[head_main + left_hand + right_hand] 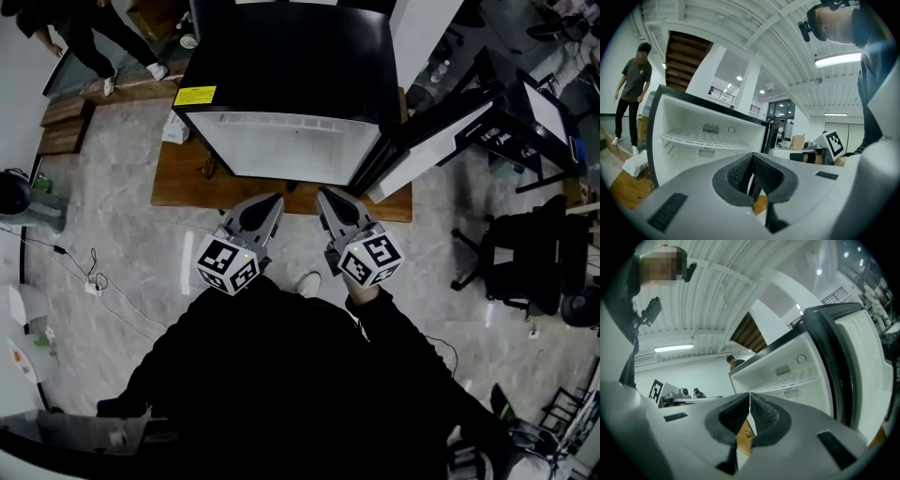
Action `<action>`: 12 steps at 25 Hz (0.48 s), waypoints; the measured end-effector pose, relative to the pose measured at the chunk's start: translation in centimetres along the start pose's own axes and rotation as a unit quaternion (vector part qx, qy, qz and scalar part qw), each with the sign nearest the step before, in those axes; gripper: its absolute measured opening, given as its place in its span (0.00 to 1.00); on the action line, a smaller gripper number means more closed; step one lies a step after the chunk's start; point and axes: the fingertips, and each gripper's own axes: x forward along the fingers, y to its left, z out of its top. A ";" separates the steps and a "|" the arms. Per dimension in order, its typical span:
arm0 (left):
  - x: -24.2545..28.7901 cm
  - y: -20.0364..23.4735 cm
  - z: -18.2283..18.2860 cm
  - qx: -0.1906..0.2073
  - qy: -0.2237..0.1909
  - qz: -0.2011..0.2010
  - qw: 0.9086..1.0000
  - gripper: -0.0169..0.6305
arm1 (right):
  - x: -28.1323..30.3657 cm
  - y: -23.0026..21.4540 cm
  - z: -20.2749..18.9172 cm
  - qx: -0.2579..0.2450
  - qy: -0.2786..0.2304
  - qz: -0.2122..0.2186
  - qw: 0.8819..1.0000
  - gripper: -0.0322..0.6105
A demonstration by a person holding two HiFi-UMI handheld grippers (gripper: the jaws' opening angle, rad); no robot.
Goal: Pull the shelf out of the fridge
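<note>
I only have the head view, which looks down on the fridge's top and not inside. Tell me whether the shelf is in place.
Observer: Yes. The left gripper view shows one white shelf sitting level across the open fridge.
Operator: Report the left gripper's jaws.
Observer: The left gripper is shut, pads together, with nothing between them.
Operator: Now the right.
Observer: The right gripper is shut too and holds nothing. Its view shows the shelf ahead, apart from the jaws.
</note>
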 end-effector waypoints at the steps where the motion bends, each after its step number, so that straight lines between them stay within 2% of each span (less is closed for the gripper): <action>1: 0.8 0.5 0.0 -0.010 -0.002 0.002 1.000 0.03 | 0.3 -1.1 0.1 0.017 -0.005 -0.011 1.000 0.06; 7: 3.9 4.8 -0.2 -0.071 -0.019 0.018 0.997 0.03 | 3.0 -5.4 0.1 0.072 -0.023 -0.078 0.994 0.06; 12: 6.5 8.5 -0.6 -0.150 -0.028 0.021 0.988 0.03 | 5.2 -8.1 0.0 0.161 -0.048 -0.107 0.980 0.08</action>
